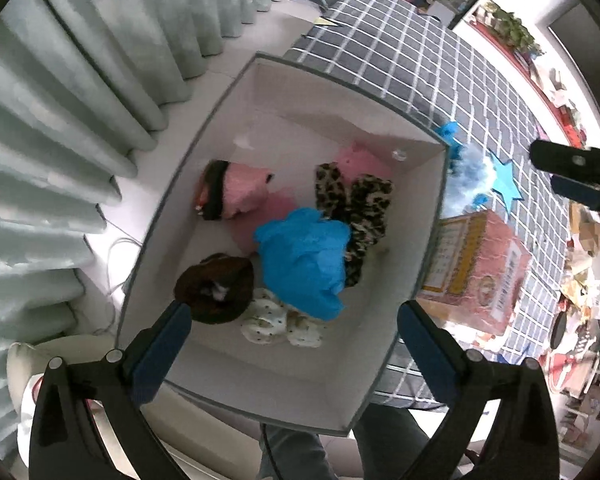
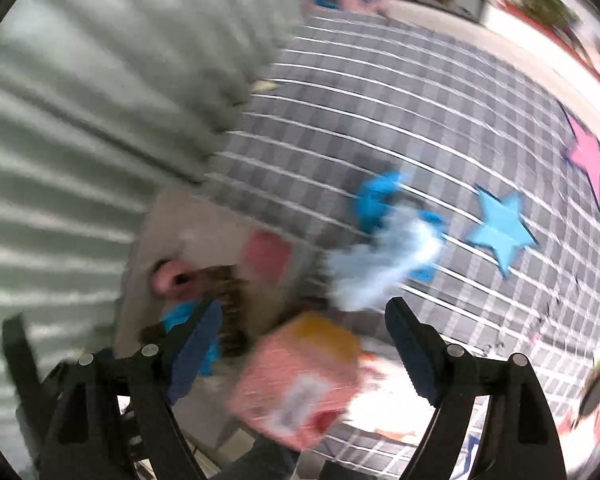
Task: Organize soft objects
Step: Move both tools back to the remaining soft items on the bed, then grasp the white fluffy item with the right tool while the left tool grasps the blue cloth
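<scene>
A white storage box with a grey rim stands at the edge of the checked table. Inside lie a bright blue fluffy piece, a leopard-print scrunchie, pink plush items, a dark brown scrunchie and a white dotted cloth. My left gripper hangs open straight above the box, nothing between its fingers. A light-blue fluffy item lies on the table just outside the box. My right gripper stands open near it, holding nothing; its view is blurred.
A pink carton sits on the grey checked cloth beside the box. A blue star and a pink star lie flat on the cloth. Pale green curtains hang left. A person's legs show below the box.
</scene>
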Available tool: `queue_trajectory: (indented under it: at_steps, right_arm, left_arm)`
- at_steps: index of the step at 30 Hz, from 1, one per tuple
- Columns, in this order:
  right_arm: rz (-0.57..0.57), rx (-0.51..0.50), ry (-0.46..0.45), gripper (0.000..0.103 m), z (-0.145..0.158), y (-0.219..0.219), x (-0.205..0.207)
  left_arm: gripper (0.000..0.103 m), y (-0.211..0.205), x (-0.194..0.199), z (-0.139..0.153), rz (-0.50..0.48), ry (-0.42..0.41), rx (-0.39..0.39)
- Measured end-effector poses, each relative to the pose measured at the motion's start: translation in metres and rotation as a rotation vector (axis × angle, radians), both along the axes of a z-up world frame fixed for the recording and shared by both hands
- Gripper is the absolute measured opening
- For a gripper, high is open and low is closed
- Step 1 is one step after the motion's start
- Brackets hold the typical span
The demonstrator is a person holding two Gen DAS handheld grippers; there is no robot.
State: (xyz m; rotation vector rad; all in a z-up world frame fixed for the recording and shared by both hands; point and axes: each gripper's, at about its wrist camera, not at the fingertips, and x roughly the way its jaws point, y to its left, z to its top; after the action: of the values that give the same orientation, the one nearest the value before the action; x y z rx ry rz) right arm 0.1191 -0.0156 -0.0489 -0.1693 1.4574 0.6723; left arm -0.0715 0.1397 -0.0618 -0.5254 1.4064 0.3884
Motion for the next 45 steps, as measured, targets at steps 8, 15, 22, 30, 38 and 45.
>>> queue_trajectory:
  at_steps: [8, 15, 22, 30, 38, 45]
  right_arm:
    - [-0.222, -0.028, 0.233, 0.085, -0.089, -0.054, 0.045]
    - [-0.324, 0.056, 0.422, 0.085, -0.147, -0.046, 0.056]
    - [-0.333, 0.119, 0.538, 0.085, -0.186, -0.031, 0.062]
    - [-0.289, 0.15, 0.56, 0.03, -0.19, -0.028, 0.061]
    - [-0.317, 0.196, 0.55, 0.028, -0.179, -0.087, 0.055]
    - [-0.433, 0.179, 0.511, 0.028, -0.174, -0.177, 0.062]
  left_arm:
    - [0.103, -0.012, 0.012, 0.0, -0.024, 0.042, -0.008]
    - [0.103, -0.013, 0.025, 0.004, -0.007, 0.072, 0.005]
    - [0.103, -0.015, 0.045, 0.01, -0.004, 0.089, 0.013]
    - [0.103, -0.03, 0.079, 0.023, -0.026, 0.077, -0.014]
    - [0.103, -0.077, 0.154, 0.03, -0.154, 0.041, -0.004]
    - [0.103, -0.124, 0.251, -0.024, -0.235, 0.115, 0.019]
